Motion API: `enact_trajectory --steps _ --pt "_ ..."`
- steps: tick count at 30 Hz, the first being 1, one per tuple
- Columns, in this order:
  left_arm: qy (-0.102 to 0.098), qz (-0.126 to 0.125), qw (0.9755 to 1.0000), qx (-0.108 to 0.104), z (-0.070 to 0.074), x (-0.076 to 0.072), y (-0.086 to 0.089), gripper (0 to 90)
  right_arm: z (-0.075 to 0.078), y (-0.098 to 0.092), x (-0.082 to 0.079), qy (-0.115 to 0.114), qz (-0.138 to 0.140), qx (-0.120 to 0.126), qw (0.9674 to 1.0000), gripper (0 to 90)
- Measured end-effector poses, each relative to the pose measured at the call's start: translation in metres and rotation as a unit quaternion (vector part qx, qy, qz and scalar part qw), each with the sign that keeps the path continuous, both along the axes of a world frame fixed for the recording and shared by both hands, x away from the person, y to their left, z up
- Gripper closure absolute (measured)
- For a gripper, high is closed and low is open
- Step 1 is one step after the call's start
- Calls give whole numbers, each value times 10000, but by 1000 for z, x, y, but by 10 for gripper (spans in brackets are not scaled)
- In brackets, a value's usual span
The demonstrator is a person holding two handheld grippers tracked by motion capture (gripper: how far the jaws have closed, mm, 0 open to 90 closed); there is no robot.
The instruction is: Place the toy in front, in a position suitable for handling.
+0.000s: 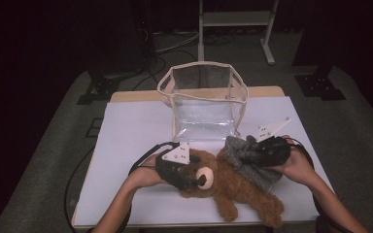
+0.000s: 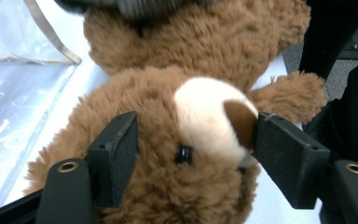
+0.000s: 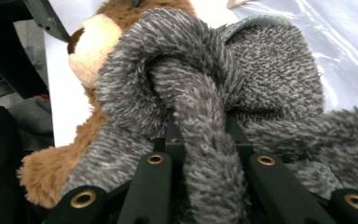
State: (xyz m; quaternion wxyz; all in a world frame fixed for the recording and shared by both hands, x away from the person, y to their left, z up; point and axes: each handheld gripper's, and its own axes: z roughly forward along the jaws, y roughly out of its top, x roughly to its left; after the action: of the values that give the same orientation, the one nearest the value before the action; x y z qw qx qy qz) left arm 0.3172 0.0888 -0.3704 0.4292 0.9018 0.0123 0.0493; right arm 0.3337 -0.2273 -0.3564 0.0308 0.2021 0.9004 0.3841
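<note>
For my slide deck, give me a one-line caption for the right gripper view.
Right gripper pinching a fold of the fuzzy grey scarf draped over the brown teddy bear.

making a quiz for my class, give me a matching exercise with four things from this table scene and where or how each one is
Things:
1. teddy bear
2. grey knit
3. clear bag
4. left gripper

Places or states:
A. stands open at the far side of the table
B. jaws on either side of the bear's head
C. lies on the white table top, brown and fluffy
D. pinched in the right gripper, on top of the bear

Pairs: 1-C, 2-D, 3-A, 4-B
</note>
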Motion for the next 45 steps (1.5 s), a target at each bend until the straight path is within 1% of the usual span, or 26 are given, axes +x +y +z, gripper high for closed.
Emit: enact_trajectory --steps 4,5,6,7,8,11,14,16,17,18,19,20,21,22,23,24,25,26,28,31,34,35,38,41,42,45 --pt "42 23 9999 -94 5 5 -5 261 -1 7 -2 -26 93 61 9999 764" --pt "127 33 9999 -39 4 9 -10 250 -1 8 -3 -50 91 43 9999 764" --pt "127 33 9999 -39 4 9 -10 248 -1 8 -3 -50 91 43 9999 764" --pt "295 37 9996 -37 1 12 -12 249 2 6 -4 -104 91 -5 9999 764" --pt "295 37 9996 -37 1 12 -12 251 2 6 -4 -104 91 -5 9999 764" --pt "326 42 9995 -23 -1 13 -9 255 13 -11 -10 -176 15 90 9998 764" --pt "303 50 9995 -39 -1 11 -9 254 14 -19 -12 -143 -31 161 9998 764" --pt "236 45 9997 -49 2 10 -9 248 5 -21 -15 -40 -31 129 9999 763" --pt "189 65 9998 -52 4 10 -8 248 5 -21 -15 -40 -31 129 9999 763" --pt "125 155 9998 -30 7 11 -6 210 0 -19 -16 -5 -18 180 9998 763" --pt "166 260 9995 -101 9 14 -3 177 -7 -17 -17 86 30 343 9994 764" --pt "166 260 9995 -101 9 14 -3 157 -7 -17 -17 86 30 343 9994 764" --pt "273 337 9990 -129 9 18 -1 129 -12 -14 -19 138 88 467 9988 765" --pt "273 337 9990 -129 9 18 -1 112 -13 -12 -20 132 96 487 9987 765" --pt "446 345 9984 31 1 23 -6 117 -13 -11 -20 108 94 494 9987 764" --pt "446 345 9984 31 1 23 -6 137 -13 -11 -20 108 94 494 9987 764" --pt "609 317 9976 20 -2 24 -8 137 -12 -11 -21 90 88 455 9989 764" --pt "623 312 9976 25 -4 24 -9 142 -10 -12 -21 65 85 409 9991 764" --pt "625 244 9977 24 -4 22 -9 180 -3 -17 -22 -79 11 331 9994 762" --pt "550 156 9982 154 -2 17 -9 191 4 -27 -19 -144 -163 434 9988 763" --pt "442 83 9988 198 1 14 -8 189 -7 -21 -19 -34 -109 396 9992 763" --pt "433 69 9989 167 2 14 -6 187 -13 -18 -20 27 -68 441 9990 764" --pt "500 215 9985 91 2 17 -2 105 -19 -18 -25 62 -27 515 9986 767" --pt "726 314 9969 -29 -2 24 -2 62 -20 -19 -32 37 50 465 9989 768" --pt "744 351 9966 54 -4 26 -4 42 -20 -19 -33 35 65 442 9990 769" --pt "1124 192 9933 160 -14 31 -12 32 -20 -19 -37 2 97 386 9992 768"
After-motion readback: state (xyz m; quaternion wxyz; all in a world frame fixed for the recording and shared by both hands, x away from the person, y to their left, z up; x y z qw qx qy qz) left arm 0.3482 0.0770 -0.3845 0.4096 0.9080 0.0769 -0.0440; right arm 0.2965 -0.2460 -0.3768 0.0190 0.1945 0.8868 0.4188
